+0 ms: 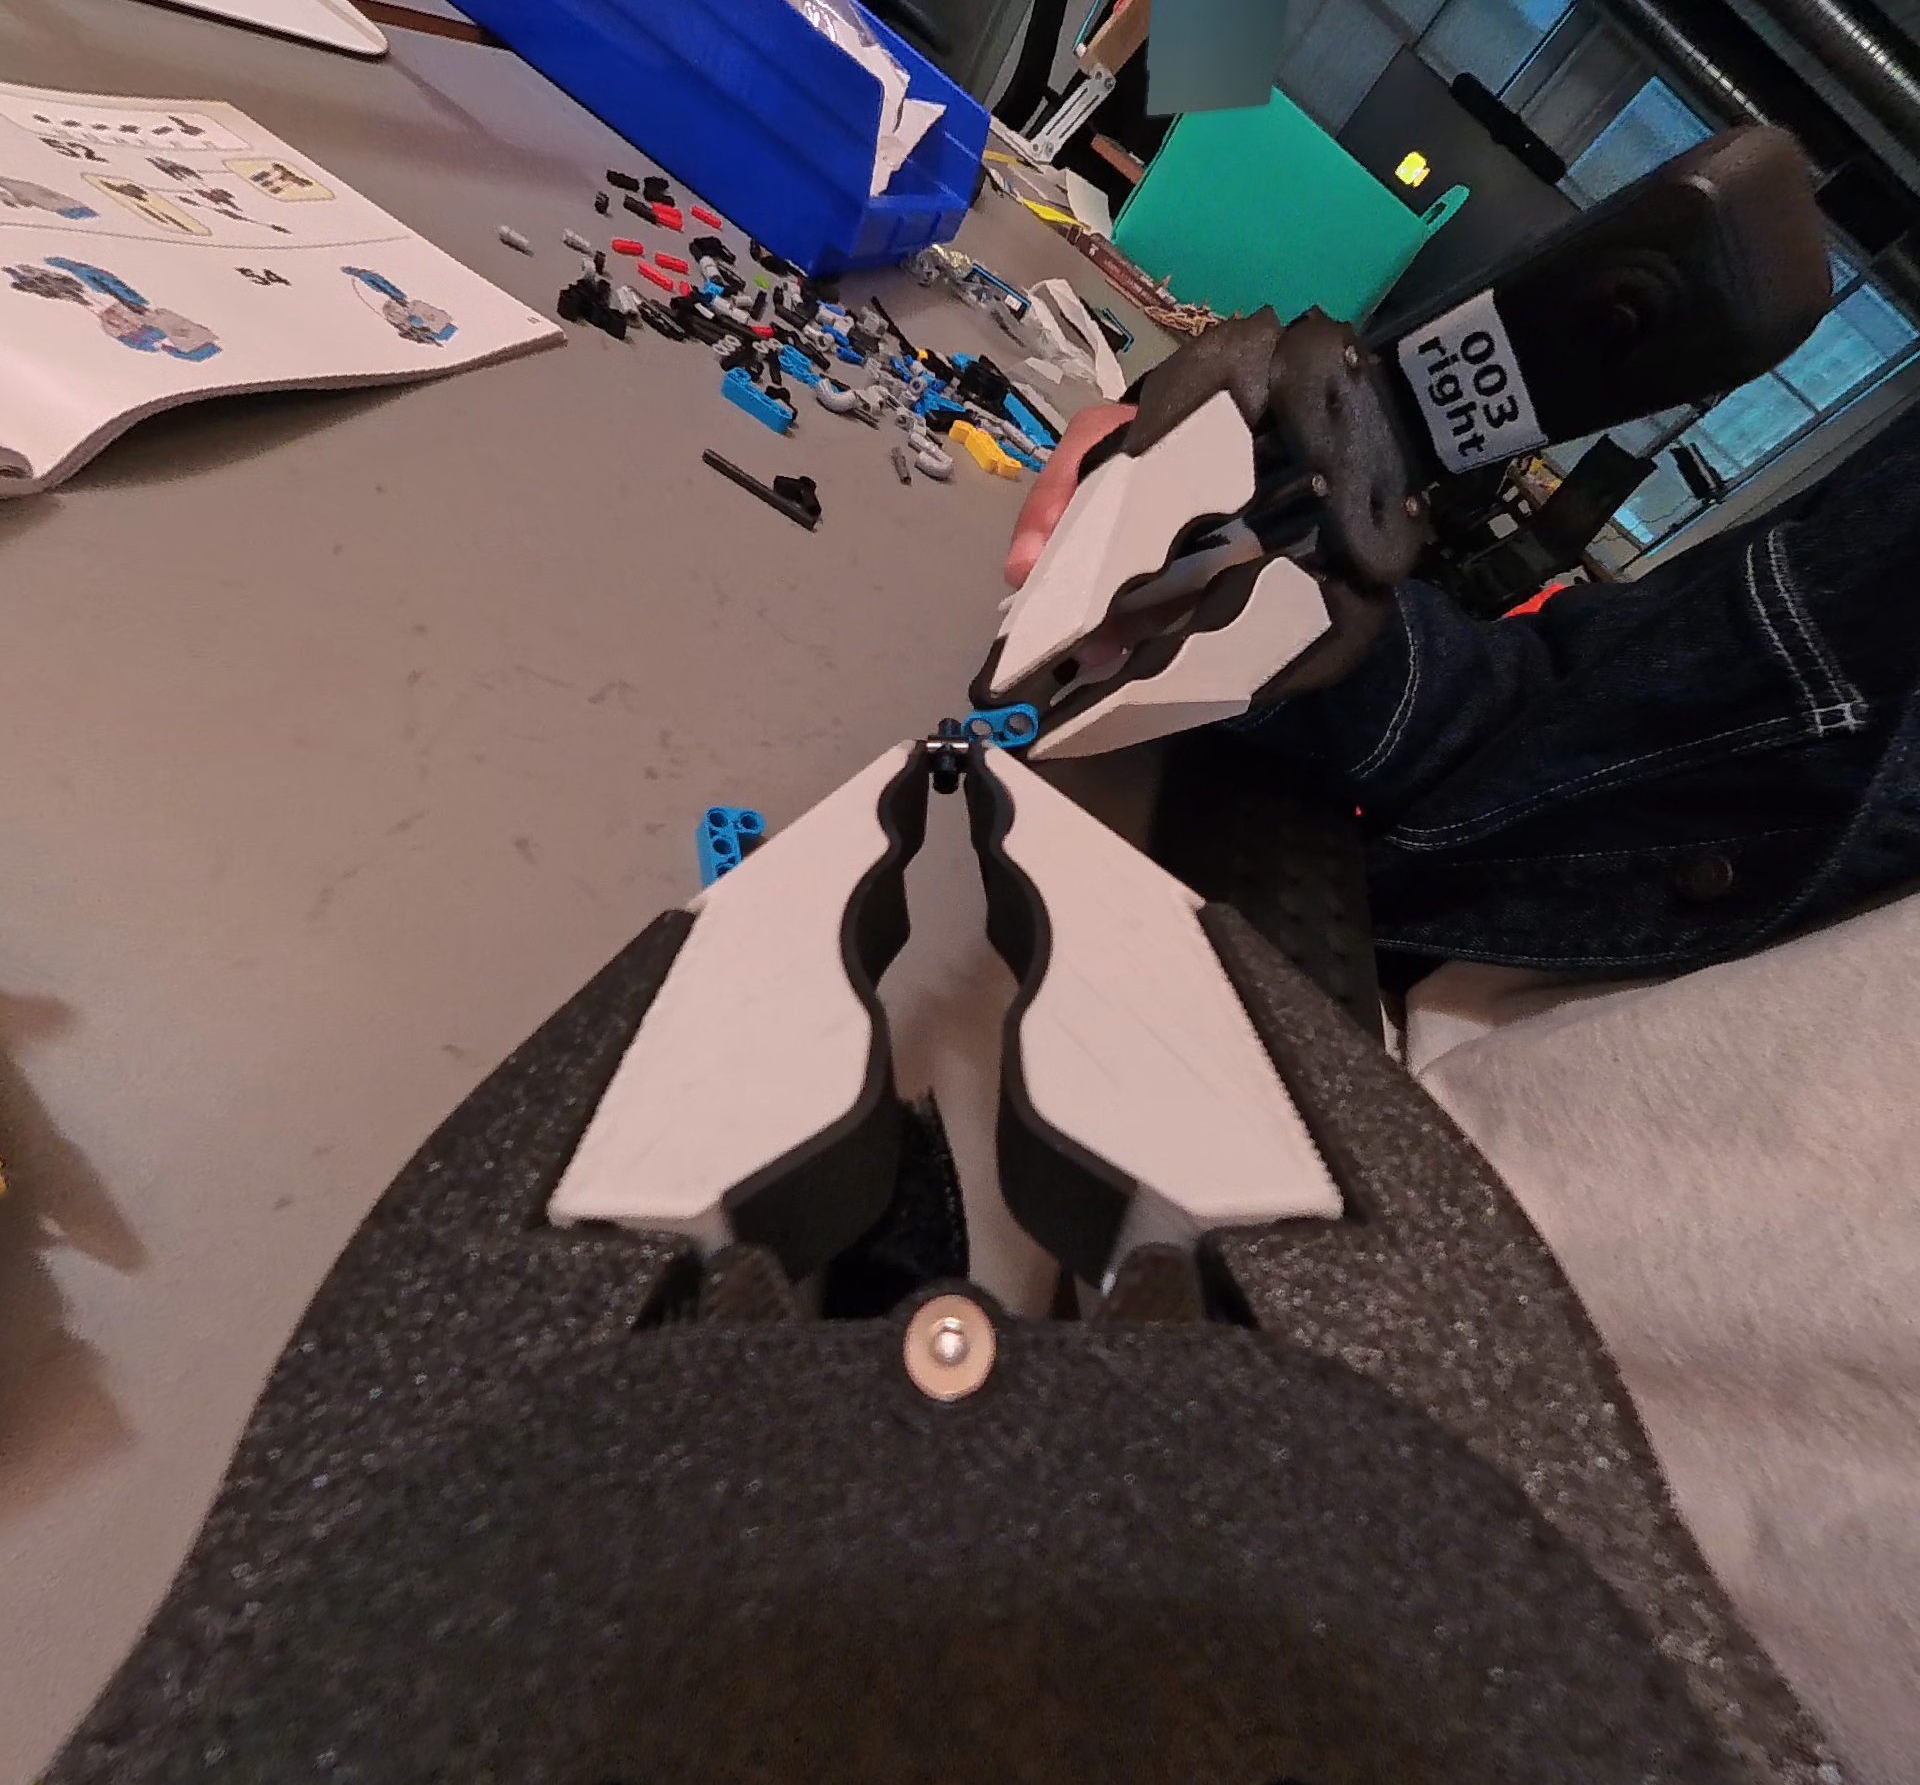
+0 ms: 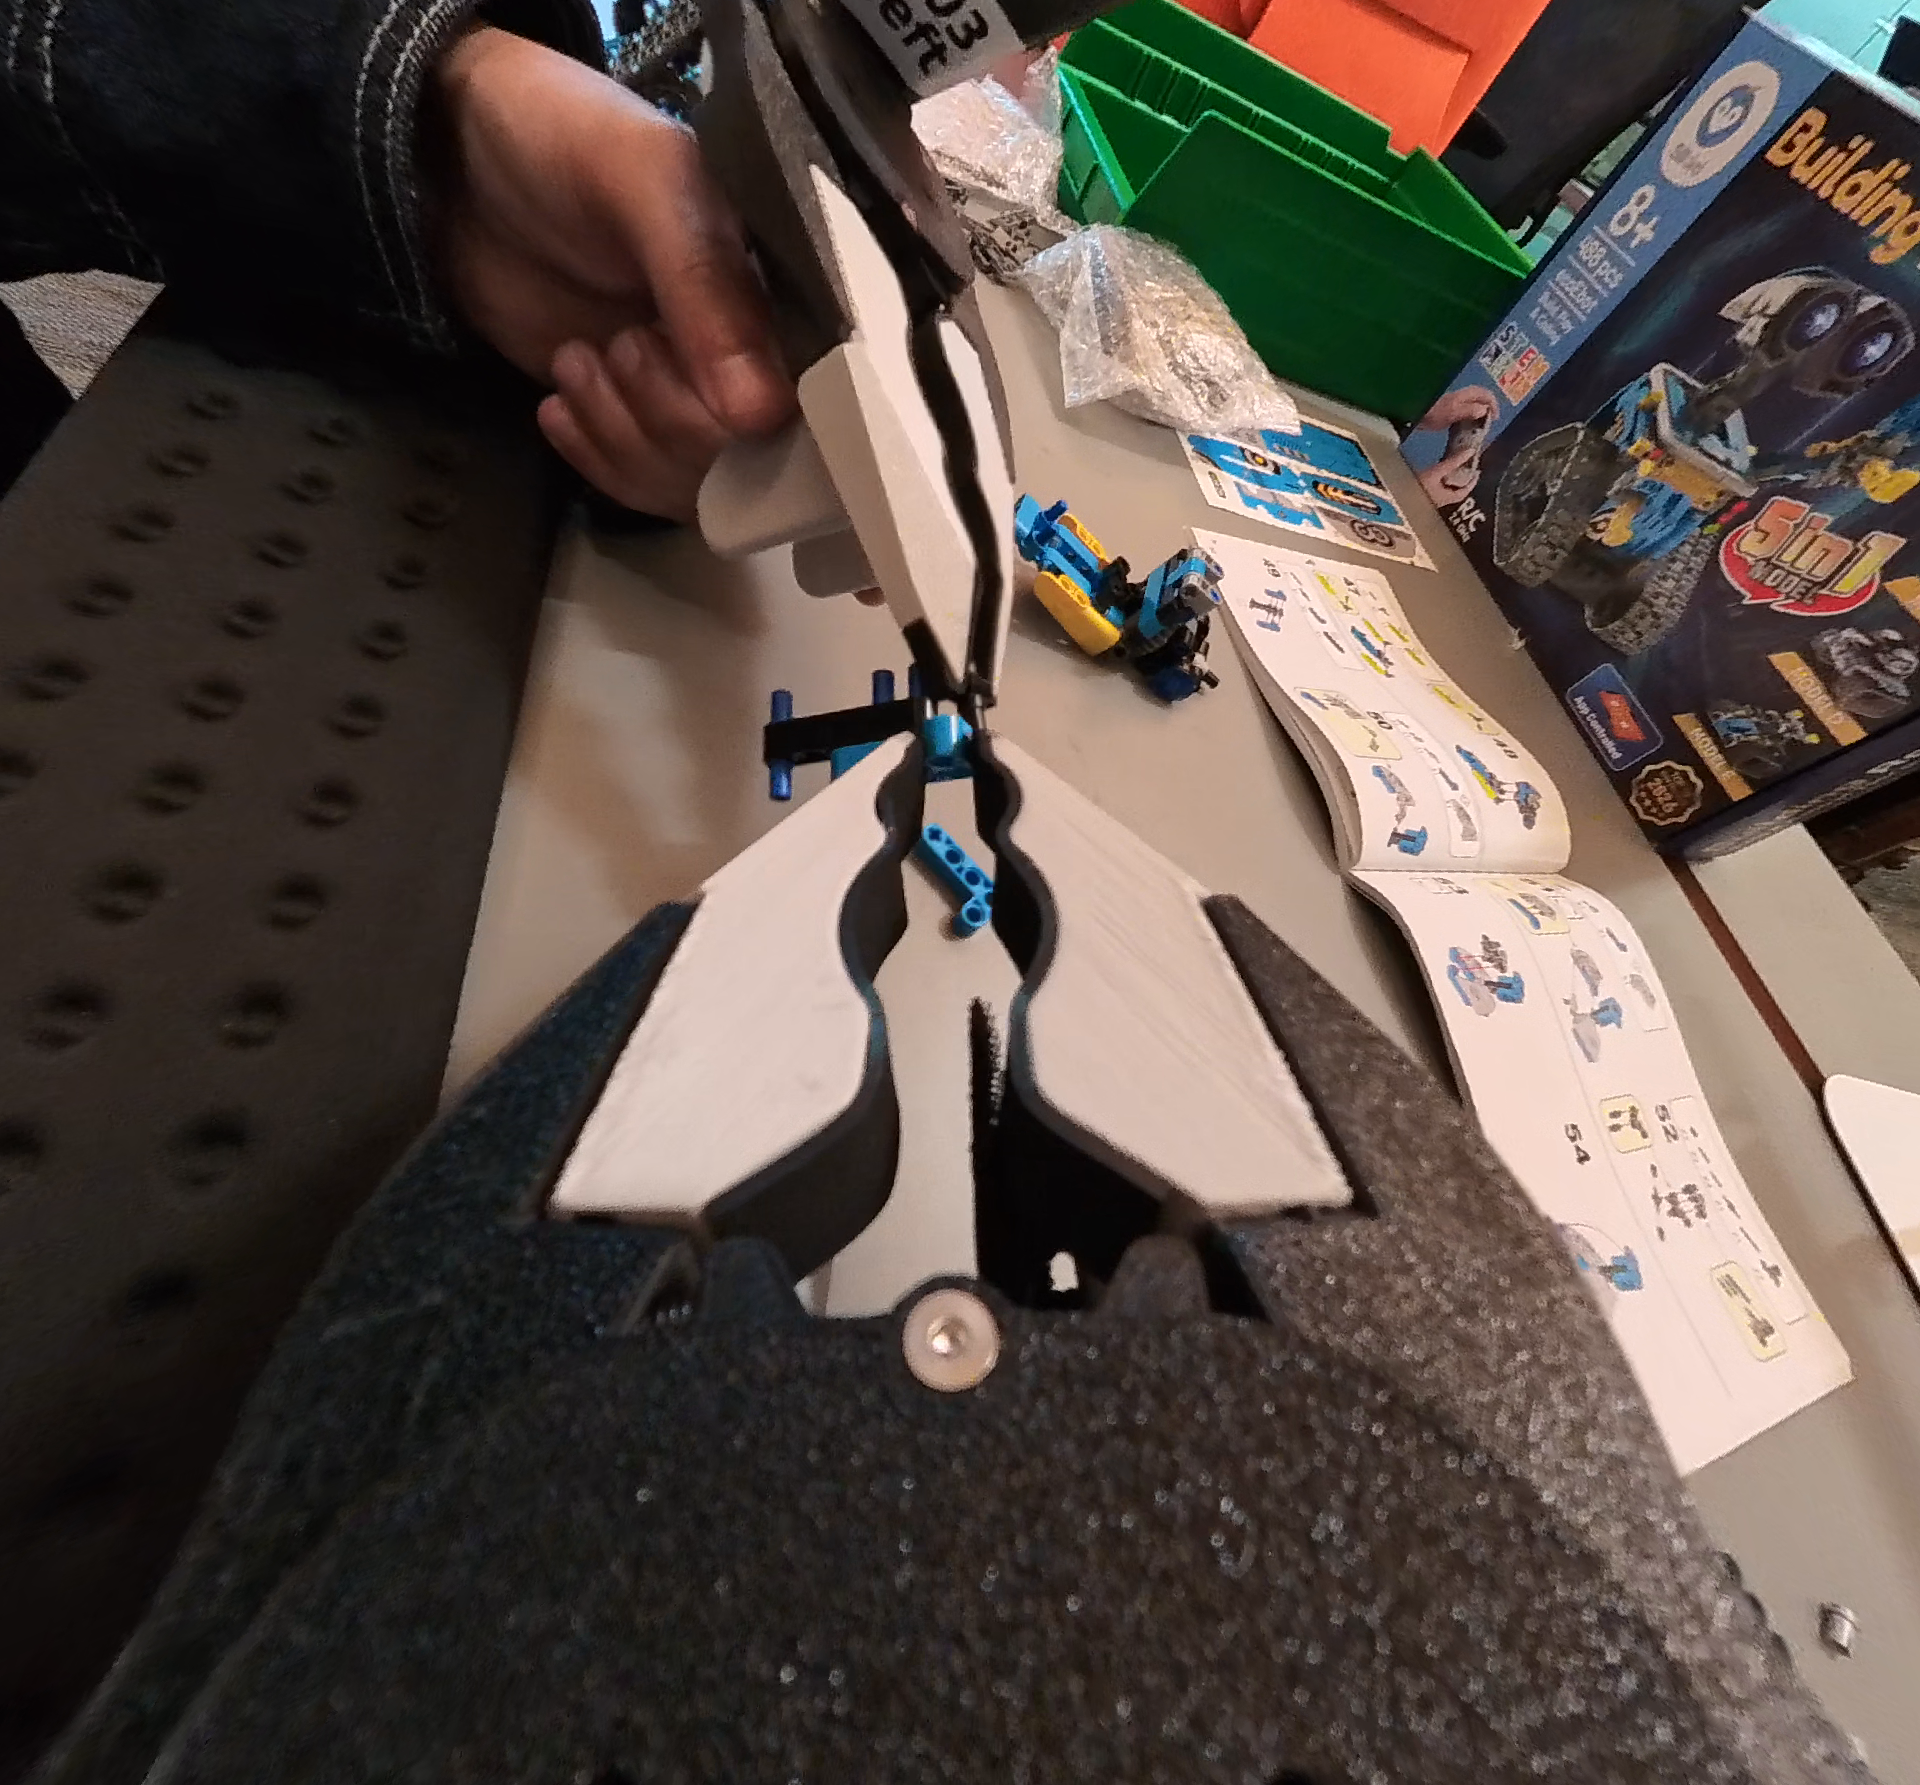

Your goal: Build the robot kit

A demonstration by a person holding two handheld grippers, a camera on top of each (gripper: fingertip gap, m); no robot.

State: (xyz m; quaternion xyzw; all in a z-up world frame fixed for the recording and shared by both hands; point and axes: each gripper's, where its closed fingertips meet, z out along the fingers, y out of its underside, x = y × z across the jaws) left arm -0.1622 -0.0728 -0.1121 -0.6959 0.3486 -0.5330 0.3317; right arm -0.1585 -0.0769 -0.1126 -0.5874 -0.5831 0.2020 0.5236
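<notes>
The left gripper (image 1: 948,761) is clenched on a small black pin (image 1: 948,756), held just above the grey table (image 1: 416,696). The right gripper (image 2: 948,748) grips a small blue beam (image 1: 1000,723) at its tips, and beam and pin meet tip to tip (contact looks likely, though I cannot tell if the pin sits in a hole). Judging by this, a clean fit needs the pin square to the hole and both grips firm. A loose blue piece (image 1: 727,842) lies nearby, an instruction booklet (image 1: 208,281) farther off.
</notes>
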